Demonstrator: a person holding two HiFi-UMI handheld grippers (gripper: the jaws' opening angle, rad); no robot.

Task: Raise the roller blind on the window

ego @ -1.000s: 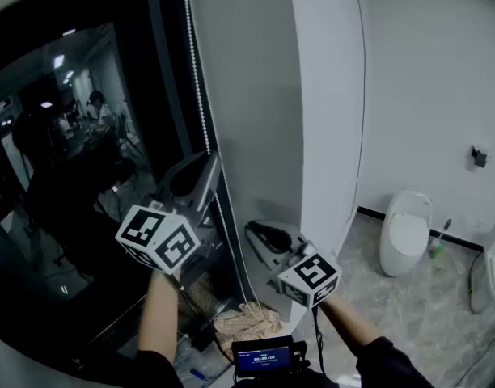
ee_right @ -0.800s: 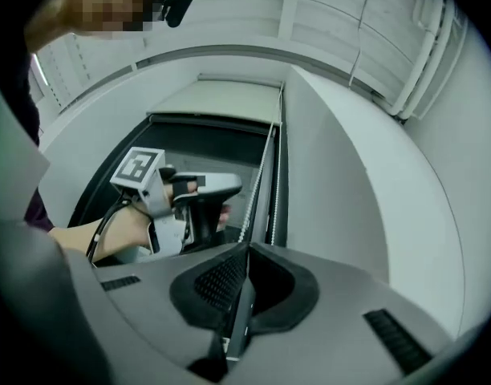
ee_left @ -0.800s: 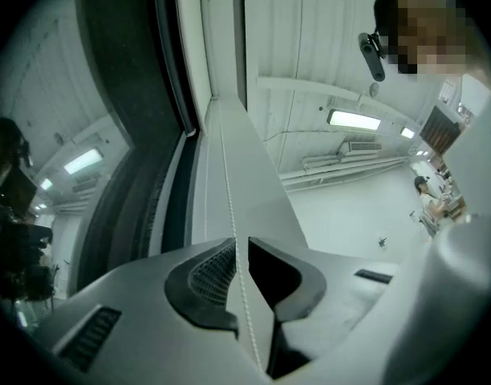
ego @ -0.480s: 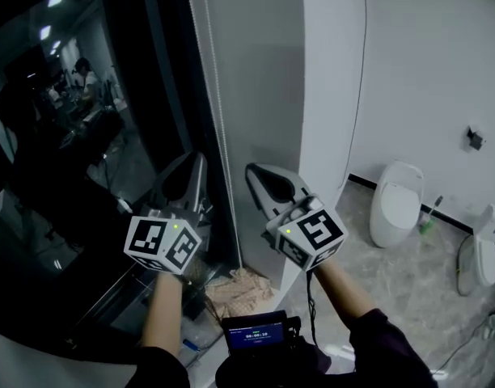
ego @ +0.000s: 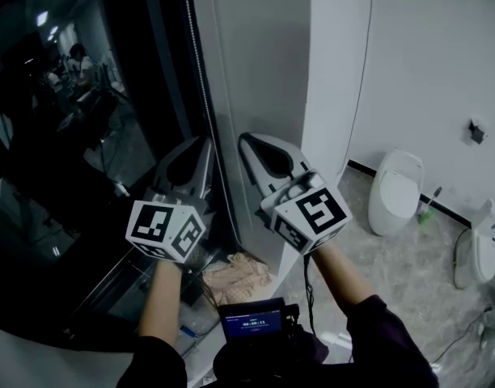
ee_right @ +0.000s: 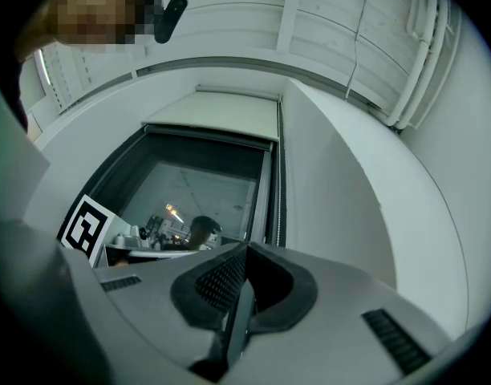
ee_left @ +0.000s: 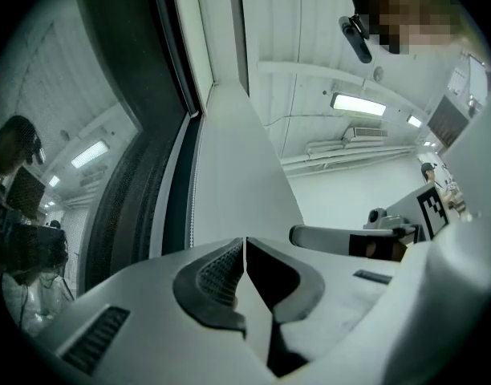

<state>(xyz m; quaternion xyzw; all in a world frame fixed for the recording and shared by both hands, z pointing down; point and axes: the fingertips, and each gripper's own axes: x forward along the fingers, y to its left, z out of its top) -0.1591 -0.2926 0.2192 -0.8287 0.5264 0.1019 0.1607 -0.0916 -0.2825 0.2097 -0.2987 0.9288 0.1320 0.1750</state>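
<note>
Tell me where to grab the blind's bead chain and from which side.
Grip the bead chain on the free stretch just above the claw tips, coming from the room side, jaws closing across it. It hangs straight along the window frame, so that side looks open, and the beads should resist slipping. Both the left claw and the right claw are shut; open one first.
</note>
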